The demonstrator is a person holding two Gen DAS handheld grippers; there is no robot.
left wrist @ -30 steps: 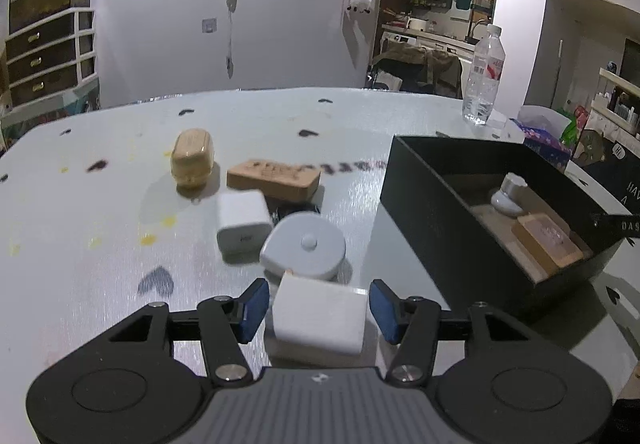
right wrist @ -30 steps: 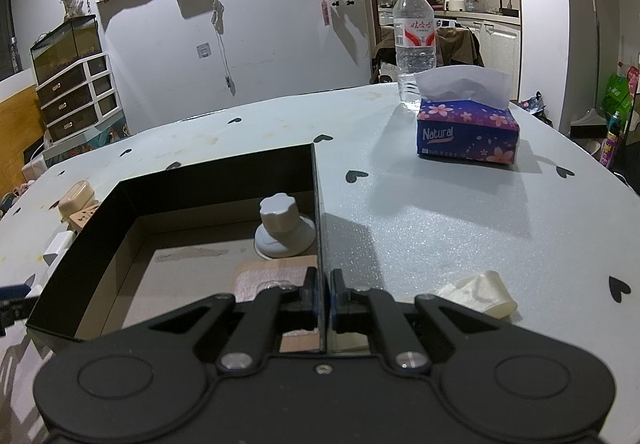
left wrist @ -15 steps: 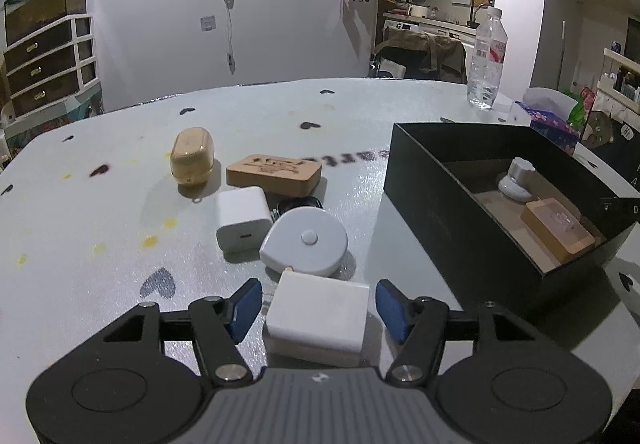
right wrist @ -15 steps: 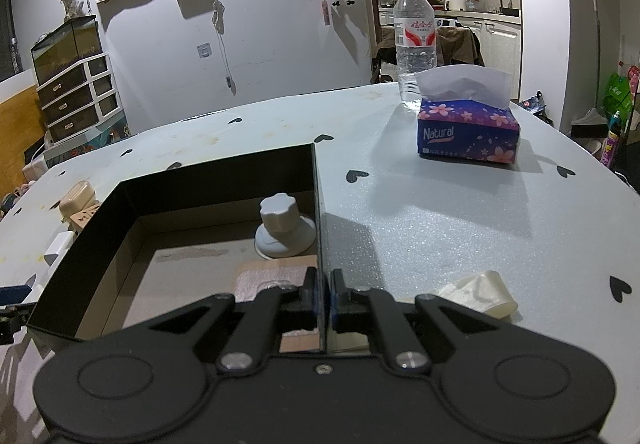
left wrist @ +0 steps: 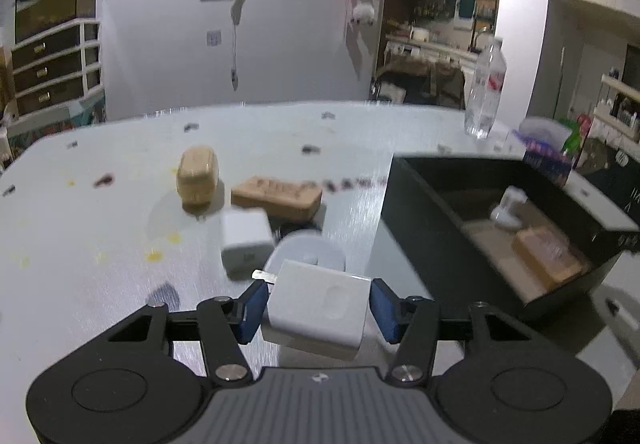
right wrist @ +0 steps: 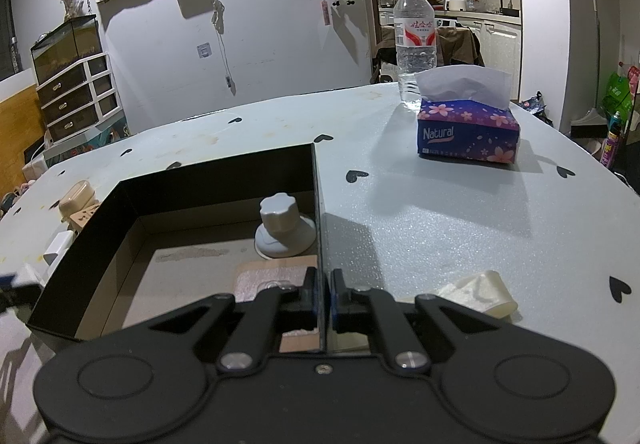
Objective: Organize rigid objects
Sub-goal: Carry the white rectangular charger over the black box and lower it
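My left tongs (left wrist: 318, 308) have just been closing on the white charger block (left wrist: 318, 310), and now both blue pads (left wrist: 252, 306) press its sides; it sits tilted between them, a metal prong poking out at its upper left corner. Just beyond it on the desk (left wrist: 100, 212) I can see the round white disc (left wrist: 306, 250), partly hidden behind the block, and to its left a second white charger (left wrist: 245, 240). Further back lie the flat wooden block (left wrist: 277, 197) and the rounded tan case (left wrist: 198, 174), near each other. This view is smeared, so finer detail escapes me.

Over on my right, the tongs (right wrist: 322, 294) are clamped tight on the thin right-hand wall of the black box (right wrist: 180, 180). Inside the box a white knob on a suction base (right wrist: 284, 230) stands upright against that wall, and a flat tan piece (right wrist: 272, 276) lies in front of it, partly under my tongs. Outside the box, the tissue pack (right wrist: 468, 128) and water bottle (right wrist: 414, 44) stand at the far side, and a crumpled pale ribbon (right wrist: 478, 292) lies close by my right finger.
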